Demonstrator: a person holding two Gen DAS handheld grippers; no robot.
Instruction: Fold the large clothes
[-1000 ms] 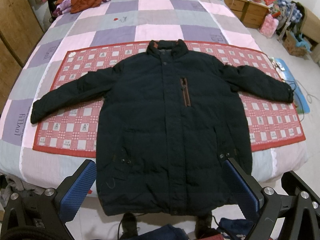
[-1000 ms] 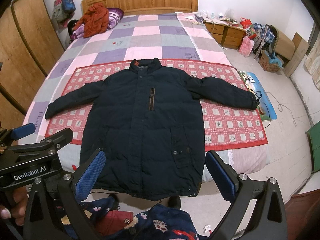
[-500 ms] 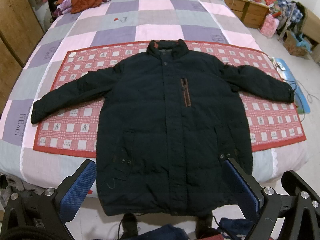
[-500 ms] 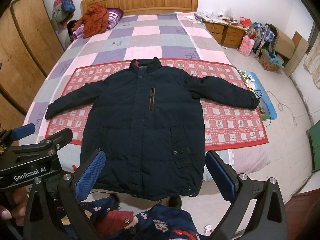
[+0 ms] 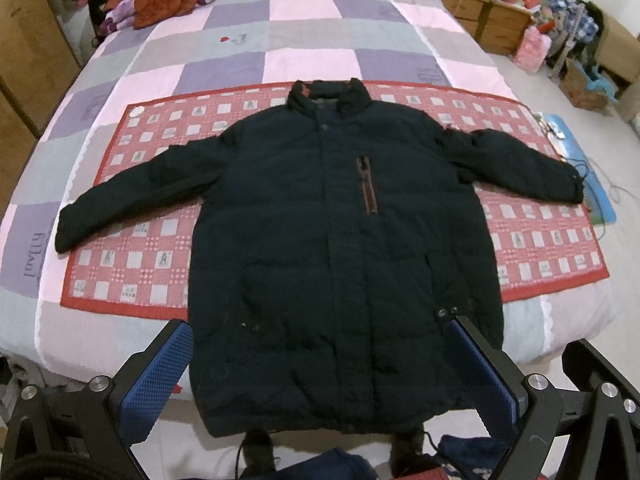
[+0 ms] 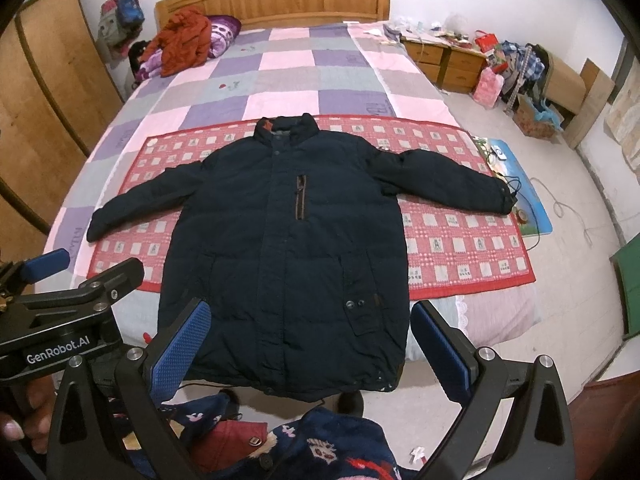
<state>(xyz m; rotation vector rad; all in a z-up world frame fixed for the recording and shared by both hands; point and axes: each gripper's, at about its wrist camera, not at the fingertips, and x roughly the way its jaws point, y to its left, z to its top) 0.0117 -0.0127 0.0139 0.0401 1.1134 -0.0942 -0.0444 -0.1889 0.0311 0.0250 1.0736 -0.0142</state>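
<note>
Checkered pink, purple and grey bedding covers the bed (image 6: pixel 280 68), with a wooden headboard (image 6: pixel 276 0) at its far edge and drawers (image 6: pixel 444 60) beside it. I see the dark puffer jacket (image 6: pixel 280 248) spread face-up on a red patterned mat (image 6: pixel 460 240), hem over the near edge. My left gripper (image 5: pixel 320 376) and right gripper (image 6: pixel 308 344) hover with fingers spread, holding nothing.

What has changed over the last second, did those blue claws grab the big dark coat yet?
Barely anything. The left gripper has crept slightly forward, so the jacket sits a touch lower in its view; nothing was taken hold of or let go. The right gripper has not visibly moved. Both stay open and empty, and the jacket still lies spread flat on the red checked mat.
</note>
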